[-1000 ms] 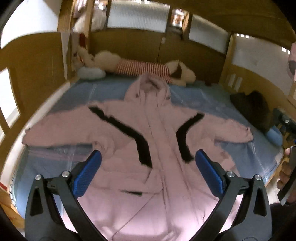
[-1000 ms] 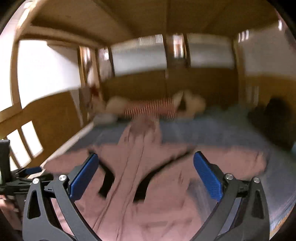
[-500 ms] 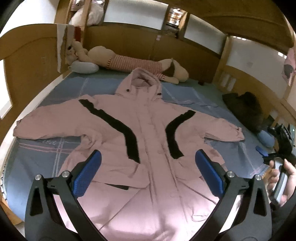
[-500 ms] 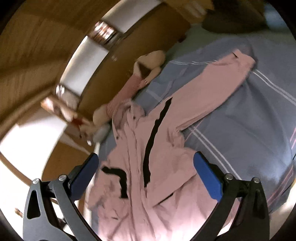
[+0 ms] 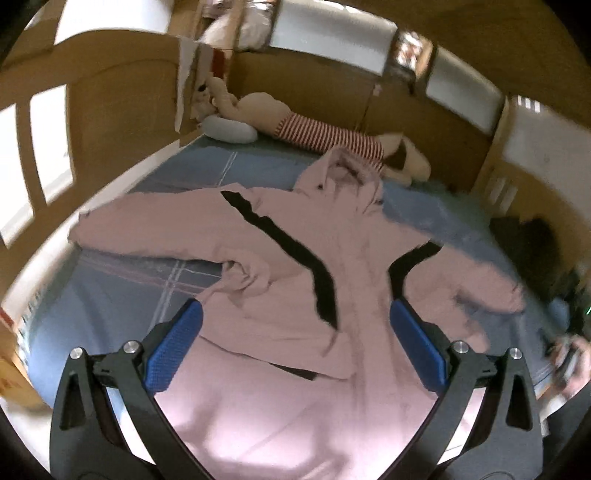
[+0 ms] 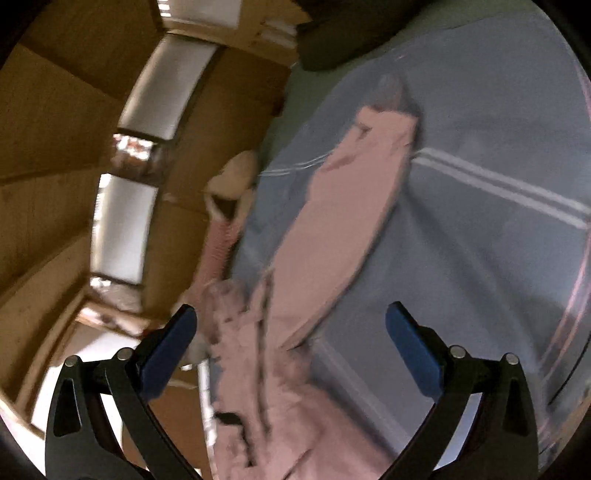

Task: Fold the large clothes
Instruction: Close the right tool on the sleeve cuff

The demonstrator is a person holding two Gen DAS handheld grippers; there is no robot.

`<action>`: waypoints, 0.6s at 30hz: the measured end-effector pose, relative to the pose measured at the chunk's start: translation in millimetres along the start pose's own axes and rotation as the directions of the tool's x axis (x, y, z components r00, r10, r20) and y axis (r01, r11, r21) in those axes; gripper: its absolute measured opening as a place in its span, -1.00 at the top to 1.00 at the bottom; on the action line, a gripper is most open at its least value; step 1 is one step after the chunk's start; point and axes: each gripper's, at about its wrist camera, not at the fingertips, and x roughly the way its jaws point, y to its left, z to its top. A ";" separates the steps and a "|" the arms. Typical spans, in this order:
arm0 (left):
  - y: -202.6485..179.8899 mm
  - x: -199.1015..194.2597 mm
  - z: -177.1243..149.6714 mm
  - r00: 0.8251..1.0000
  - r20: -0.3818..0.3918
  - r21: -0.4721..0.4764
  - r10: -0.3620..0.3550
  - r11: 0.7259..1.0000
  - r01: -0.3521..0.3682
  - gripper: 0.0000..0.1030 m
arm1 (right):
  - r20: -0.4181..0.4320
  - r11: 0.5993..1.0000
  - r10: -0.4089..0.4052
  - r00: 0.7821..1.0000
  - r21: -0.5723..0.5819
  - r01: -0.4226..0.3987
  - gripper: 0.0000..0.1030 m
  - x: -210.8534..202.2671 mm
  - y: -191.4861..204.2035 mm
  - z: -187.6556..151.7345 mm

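Both hand-held grippers, left (image 5: 295, 347) and right (image 6: 291, 350), hang agape, empty, over the pink hooded coat (image 5: 306, 295); pinch each cuff squarely, then fold sleeves inward across the chest.

At your twelve o'clock, brown wooden wall panels (image 5: 314, 88) carry frosted white windows (image 5: 332, 27) letting in pale light. The blue striped bedsheet (image 5: 122, 295) fills your foreground; a slatted wooden bed rail (image 5: 48, 147) curves at nine o'clock.
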 end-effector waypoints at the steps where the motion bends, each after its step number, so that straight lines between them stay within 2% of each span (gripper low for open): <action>1: -4.5 4.1 -0.3 1.000 -0.006 0.026 0.013 1.000 -0.013 -0.96 | 0.003 1.000 -0.024 1.000 0.002 0.024 -0.97 3.1 -5.5 4.5; 6: -24.1 13.0 -2.6 0.999 -0.029 0.089 -0.024 0.996 0.027 -0.96 | 0.016 0.999 -0.033 0.999 0.026 0.032 -0.97 21.2 -22.0 26.3; 8: -28.8 13.2 -1.7 0.999 -0.039 0.093 -0.036 0.995 0.039 -0.96 | 0.003 0.999 -0.021 1.000 0.025 0.021 -0.97 33.5 -24.6 33.8; 10: -31.1 12.4 -1.5 0.998 -0.031 0.086 -0.045 0.995 0.048 -0.96 | 0.025 1.000 -0.014 1.000 0.010 0.014 -0.97 40.5 -25.6 44.8; 15: -42.2 16.8 -2.2 0.999 -0.018 0.112 -0.038 0.993 0.040 -0.96 | 0.054 0.995 0.053 0.997 0.079 -0.057 -0.97 53.4 -40.3 67.6; 18: -49.1 25.4 -4.4 0.999 -0.033 0.134 -0.036 0.990 0.040 -0.96 | 0.027 0.998 0.018 0.999 0.059 -0.020 -0.92 68.9 -41.9 73.2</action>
